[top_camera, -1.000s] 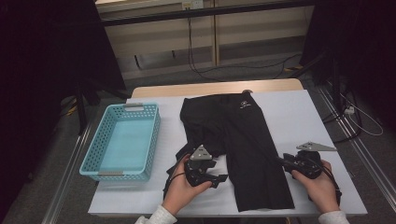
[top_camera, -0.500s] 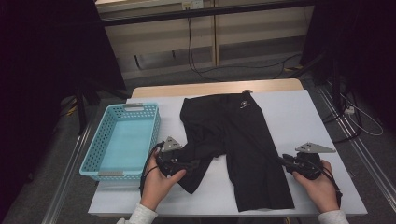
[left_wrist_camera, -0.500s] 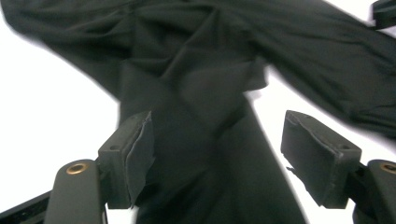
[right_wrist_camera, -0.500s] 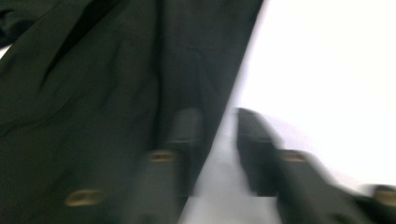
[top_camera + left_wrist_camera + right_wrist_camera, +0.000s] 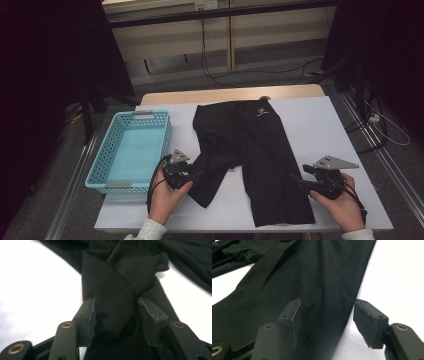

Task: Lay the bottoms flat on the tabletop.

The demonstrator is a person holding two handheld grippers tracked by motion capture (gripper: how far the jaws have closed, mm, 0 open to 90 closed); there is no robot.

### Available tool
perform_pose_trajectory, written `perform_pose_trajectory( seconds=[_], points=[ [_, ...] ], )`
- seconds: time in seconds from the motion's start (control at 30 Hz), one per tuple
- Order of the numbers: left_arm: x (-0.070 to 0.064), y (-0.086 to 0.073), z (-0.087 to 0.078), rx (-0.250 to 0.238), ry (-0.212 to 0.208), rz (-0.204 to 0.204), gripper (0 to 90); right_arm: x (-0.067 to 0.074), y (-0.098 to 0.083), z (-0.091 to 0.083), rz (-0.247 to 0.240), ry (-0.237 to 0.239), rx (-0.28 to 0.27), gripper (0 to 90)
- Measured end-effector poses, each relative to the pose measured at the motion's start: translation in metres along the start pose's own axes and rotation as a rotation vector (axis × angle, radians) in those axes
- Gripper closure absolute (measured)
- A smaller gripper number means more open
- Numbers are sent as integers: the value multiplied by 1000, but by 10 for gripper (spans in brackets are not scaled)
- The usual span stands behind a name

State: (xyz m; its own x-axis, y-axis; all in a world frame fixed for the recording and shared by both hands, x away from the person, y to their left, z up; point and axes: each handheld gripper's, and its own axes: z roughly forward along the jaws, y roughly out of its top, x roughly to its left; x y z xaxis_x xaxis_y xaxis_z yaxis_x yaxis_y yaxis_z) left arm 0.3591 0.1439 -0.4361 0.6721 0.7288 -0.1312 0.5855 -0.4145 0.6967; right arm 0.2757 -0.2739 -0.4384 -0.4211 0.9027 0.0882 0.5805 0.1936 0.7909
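Since the earlier frame the left gripper [image 5: 192,175] has dragged one leg of the black shorts [image 5: 250,150] leftward toward the blue basket [image 5: 131,150]; its jaws, just closing, pinch bunched fabric. The right gripper [image 5: 300,181] has just opened, jaws straddling the other leg's edge on the white tabletop [image 5: 320,125].

Open white table surface [image 5: 320,125] is left right of the black fabric shorts [image 5: 260,150]; passage on the left is blocked by the light-blue perforated plastic basket [image 5: 102,177].
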Motion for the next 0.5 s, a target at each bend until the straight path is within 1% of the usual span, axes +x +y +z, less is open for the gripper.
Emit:
perform_pose_trajectory(
  seconds=[0.07,0.13,0.2,0.27,0.3,0.33,0.4,0.5],
  points=[
    [-1,-1,1,21,-9,-13,557,2,1,0,-5,9,-2,388],
    [-3,-2,2,43,-8,-18,605,4,2,1,-6,18,-8,383],
    [-4,-3,3,46,1,-17,675,6,4,1,-9,25,-12,377],
    [-3,-3,1,52,-15,-22,796,8,5,2,-17,32,-16,376],
    [-3,-3,0,52,-19,-27,828,9,5,2,-19,34,-16,374],
    [-4,-3,0,47,-18,-32,841,10,6,3,-22,38,-17,373],
    [-4,-2,-3,47,-36,-41,852,12,7,3,-33,43,-18,371],
    [-7,0,-7,34,-88,-73,854,16,9,3,-38,52,-26,365]
  ],
)
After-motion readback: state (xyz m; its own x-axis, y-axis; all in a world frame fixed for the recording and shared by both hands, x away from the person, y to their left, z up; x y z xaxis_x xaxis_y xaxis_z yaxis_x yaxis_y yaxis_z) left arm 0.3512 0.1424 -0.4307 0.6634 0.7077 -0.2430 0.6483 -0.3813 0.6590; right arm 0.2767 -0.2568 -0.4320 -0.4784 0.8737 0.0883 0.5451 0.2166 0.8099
